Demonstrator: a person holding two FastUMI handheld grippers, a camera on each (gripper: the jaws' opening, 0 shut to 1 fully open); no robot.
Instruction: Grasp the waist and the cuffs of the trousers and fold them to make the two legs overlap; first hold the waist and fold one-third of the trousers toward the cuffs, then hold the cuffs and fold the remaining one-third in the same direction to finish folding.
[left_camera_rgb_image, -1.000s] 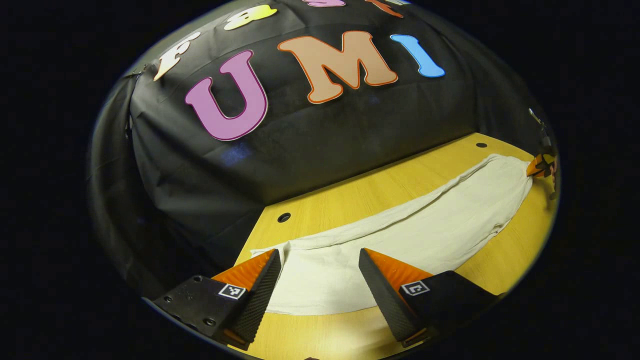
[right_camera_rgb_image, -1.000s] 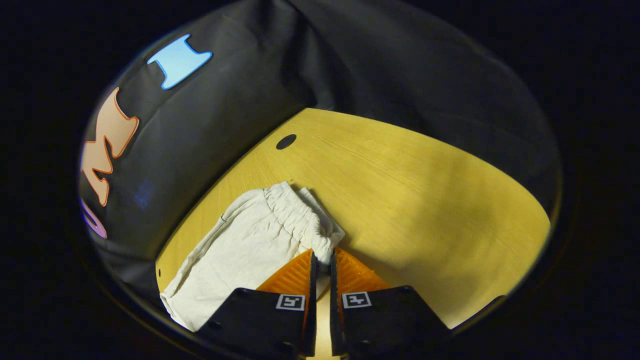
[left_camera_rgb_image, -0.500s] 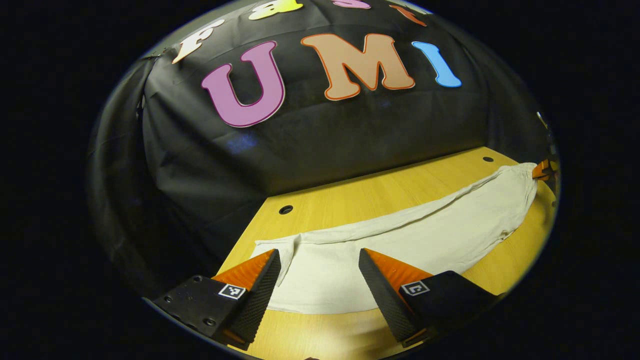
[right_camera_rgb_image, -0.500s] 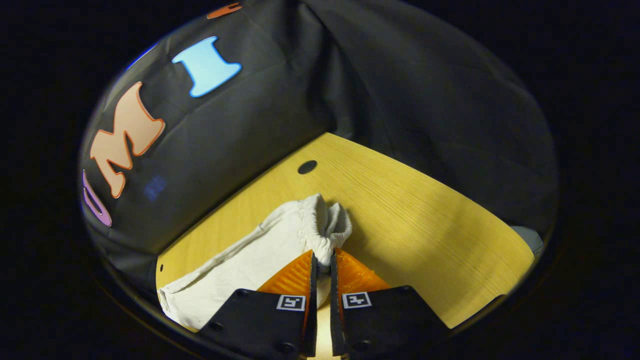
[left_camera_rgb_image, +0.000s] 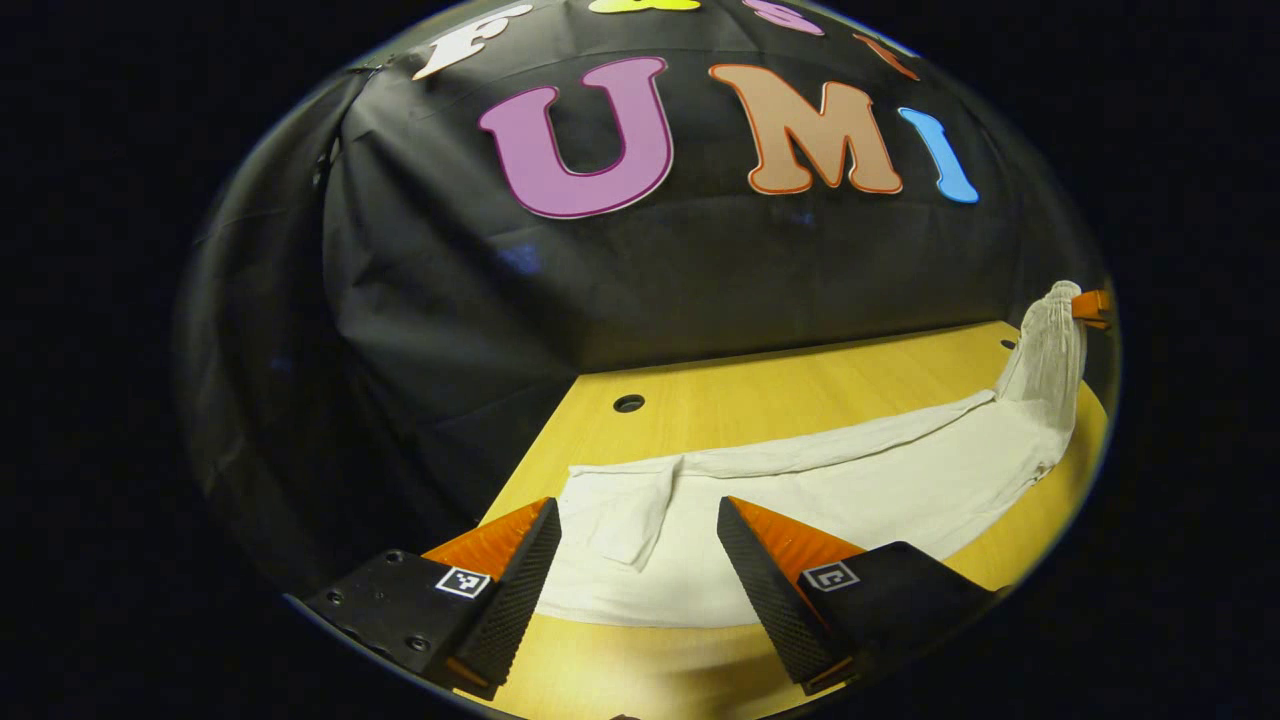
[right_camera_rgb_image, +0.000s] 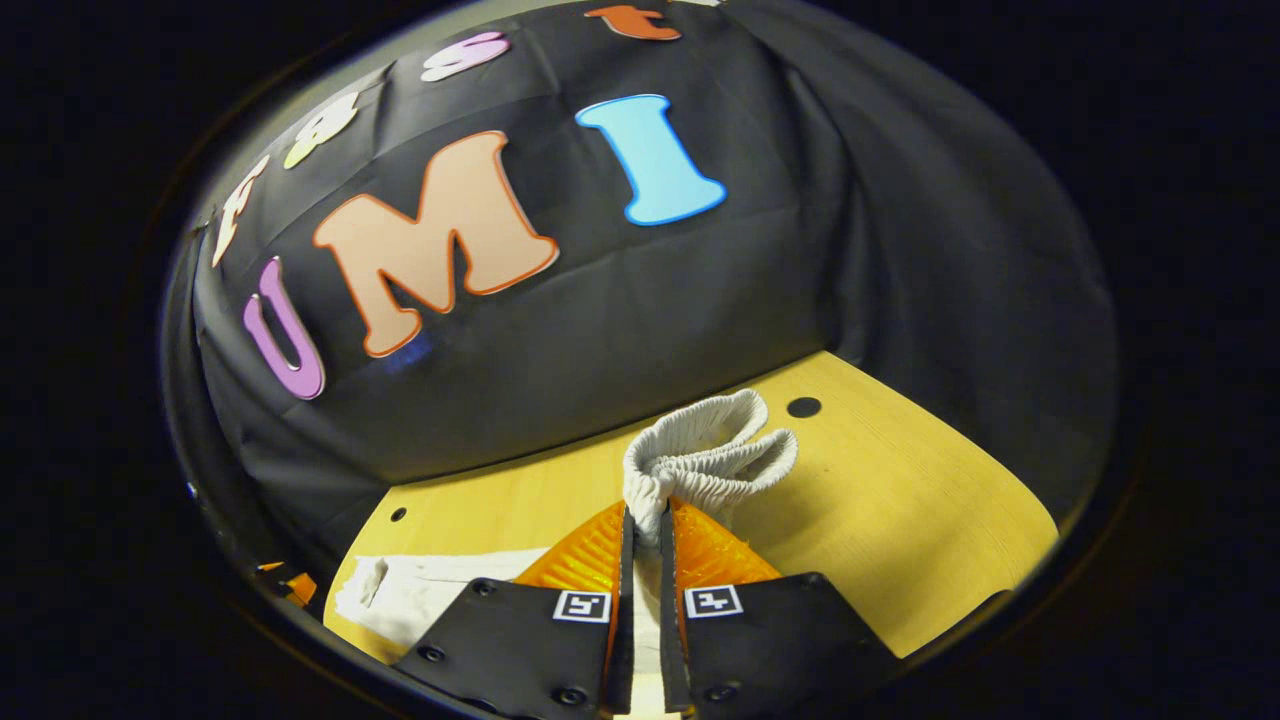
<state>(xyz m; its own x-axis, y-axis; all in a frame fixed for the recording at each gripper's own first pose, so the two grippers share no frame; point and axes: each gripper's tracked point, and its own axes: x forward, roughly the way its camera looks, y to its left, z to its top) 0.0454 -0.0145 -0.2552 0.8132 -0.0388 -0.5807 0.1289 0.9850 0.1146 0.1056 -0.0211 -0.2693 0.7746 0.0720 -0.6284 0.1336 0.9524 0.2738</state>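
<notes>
The left gripper (left_camera_rgb_image: 634, 560) hangs low over the cuff end of the trousers (left_camera_rgb_image: 800, 490), its fingers (left_camera_rgb_image: 520, 570) spread wide apart with nothing between them. A second ago the cuff lay smooth there; now a small flap of cloth is turned up between the fingers. The tabletop (left_camera_rgb_image: 780, 400) has bare wood behind the trousers up to the black wall, and a small round hole (left_camera_rgb_image: 629, 403) sits just beyond the cuffs near the left corner. A strip of bare wood also shows in front of the cloth, at the near edge.

The trousers stretch flat along the tabletop toward the right, then rise steeply at the far end. A second ago that waist end lay flat on the wood; it is now lifted clear and hangs from the right gripper (left_camera_rgb_image: 1090, 305), seen far off at the edge of the left gripper view.

In the right gripper view, the right gripper (right_camera_rgb_image: 640, 525) has its fingers (right_camera_rgb_image: 590, 550) clamped together on the waistband (right_camera_rgb_image: 710, 450), which bunches up in a loop above the tips. Bare wood spreads wide to the right of it, with another hole (right_camera_rgb_image: 803, 407) near the wall. At lower left the cuff end (right_camera_rgb_image: 420, 600) rests flat.
</notes>
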